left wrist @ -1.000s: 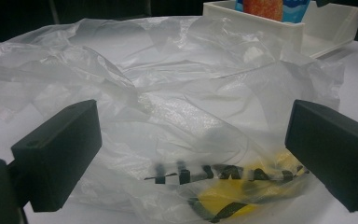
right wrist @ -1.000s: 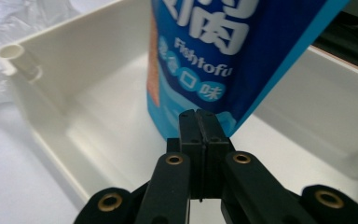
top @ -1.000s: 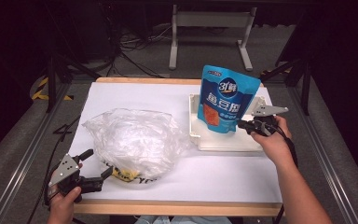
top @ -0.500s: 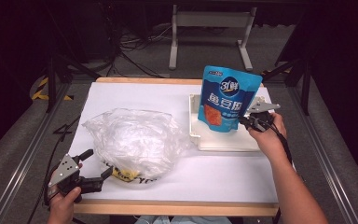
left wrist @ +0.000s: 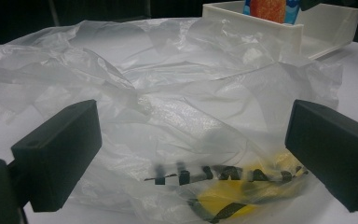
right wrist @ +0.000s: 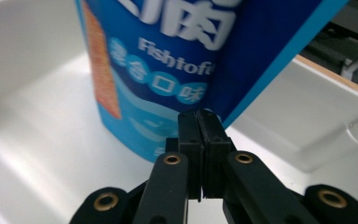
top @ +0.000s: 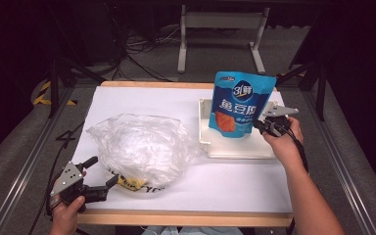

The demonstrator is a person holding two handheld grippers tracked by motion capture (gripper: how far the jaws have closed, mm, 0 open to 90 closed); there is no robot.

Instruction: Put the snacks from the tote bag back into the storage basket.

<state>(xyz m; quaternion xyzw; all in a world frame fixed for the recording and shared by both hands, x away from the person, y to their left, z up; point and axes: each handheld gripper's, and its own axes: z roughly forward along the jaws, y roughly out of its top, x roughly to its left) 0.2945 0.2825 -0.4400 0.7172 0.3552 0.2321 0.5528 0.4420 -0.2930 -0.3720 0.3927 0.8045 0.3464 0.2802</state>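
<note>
Here, at the left, the left gripper (top: 98, 183) rests on the white table (top: 142, 100) near its front edge, jaws spread wide and empty, just in front of a crumpled clear plastic bag (top: 144, 147) with yellow and black print along its near hem. Further right, a white tray (top: 237, 149) sits on the table, and the blue snack pouch (top: 240, 110) stands upright in it, tilted a little. The right gripper (top: 260, 122) pinches the pouch's lower right edge, jaws pressed together on the thin side seam (right wrist: 216, 114). The pouch looks light, glossy and probably slippery, with a soft, yielding body; the flat sealed seam seems the firmest place to hold, though a grip so low may let the top sway.
</note>
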